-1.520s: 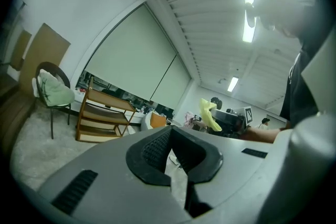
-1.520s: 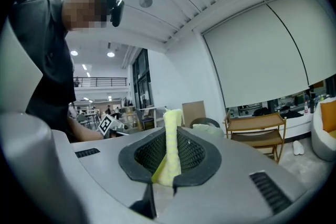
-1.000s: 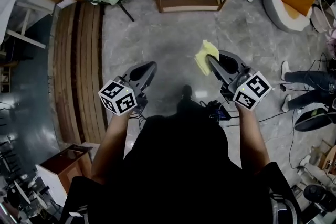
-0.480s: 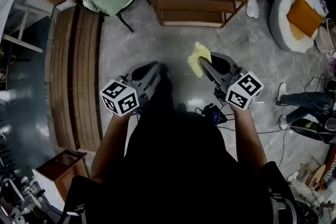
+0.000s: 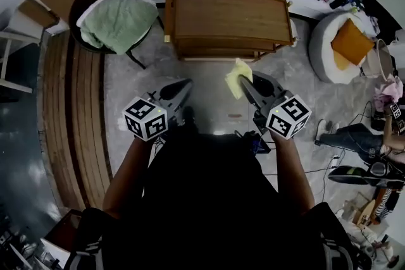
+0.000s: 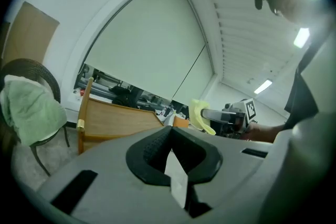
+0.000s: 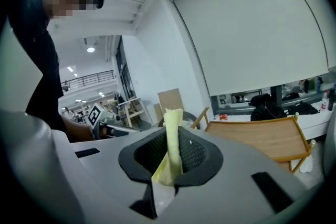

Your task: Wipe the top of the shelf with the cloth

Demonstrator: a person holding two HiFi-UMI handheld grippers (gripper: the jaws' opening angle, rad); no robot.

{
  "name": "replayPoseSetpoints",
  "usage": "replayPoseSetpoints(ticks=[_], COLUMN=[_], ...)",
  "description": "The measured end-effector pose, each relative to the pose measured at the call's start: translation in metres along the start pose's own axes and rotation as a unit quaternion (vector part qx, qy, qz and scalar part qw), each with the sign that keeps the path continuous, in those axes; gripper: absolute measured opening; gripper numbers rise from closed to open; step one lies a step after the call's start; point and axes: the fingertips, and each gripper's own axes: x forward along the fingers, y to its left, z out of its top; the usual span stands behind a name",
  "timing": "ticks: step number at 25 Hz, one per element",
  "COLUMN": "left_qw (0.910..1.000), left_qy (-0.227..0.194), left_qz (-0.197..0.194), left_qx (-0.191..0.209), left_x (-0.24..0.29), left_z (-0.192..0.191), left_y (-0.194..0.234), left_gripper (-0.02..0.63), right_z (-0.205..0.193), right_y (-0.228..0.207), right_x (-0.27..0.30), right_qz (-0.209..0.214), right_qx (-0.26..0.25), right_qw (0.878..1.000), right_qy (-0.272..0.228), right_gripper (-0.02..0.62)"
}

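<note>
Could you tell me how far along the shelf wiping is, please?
Done: the yellow cloth is clamped in the right gripper. In hand: it is held in front of the shelf, short of its top. To do: all the wiping. The left gripper is shut, empty.

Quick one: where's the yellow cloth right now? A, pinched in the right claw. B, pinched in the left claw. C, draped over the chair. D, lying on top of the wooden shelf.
A: the right gripper view shows the yellow cloth clamped between the jaws of the right claw, not on the wooden shelf; the left claw holds nothing.
</note>
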Motion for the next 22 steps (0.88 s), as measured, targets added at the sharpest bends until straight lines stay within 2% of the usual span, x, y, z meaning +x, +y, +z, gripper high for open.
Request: replayPoseSetpoints(ticks=[4,11,17,22], left_qw=[0.9998,0.9993,0.9952,0.9834], left_qy=[0.009,0.024,0.021,0.022], left_qz=[-0.013,-0.001,0.081,0.157], left_qx=[-0.008,-0.030,-0.052,-0.088], left_x=[0.033,0.096,0.146,0.175], left_z=[0.029,0.049,0.071,0.093], left_y=[0.041,0.078,0.121,0.152], left_gripper=[0.011,0.011,0.011,0.011], right_z=[0.026,0.040,0.044,0.052], right_y=[-0.032,-0.108,-0.187,-0.232], right_x=[0.039,0.077,0.126,0.178], right_qz=[-0.017,-0.010,0.053,0.114], right_qx=[-0.010,-0.001,0.017,0.013], right_qw=[1.000,1.000,0.998,0.991], right_qy=[0.007,0.021,0.037,0.065], right_gripper=[0.048,0.048,0.048,0.048])
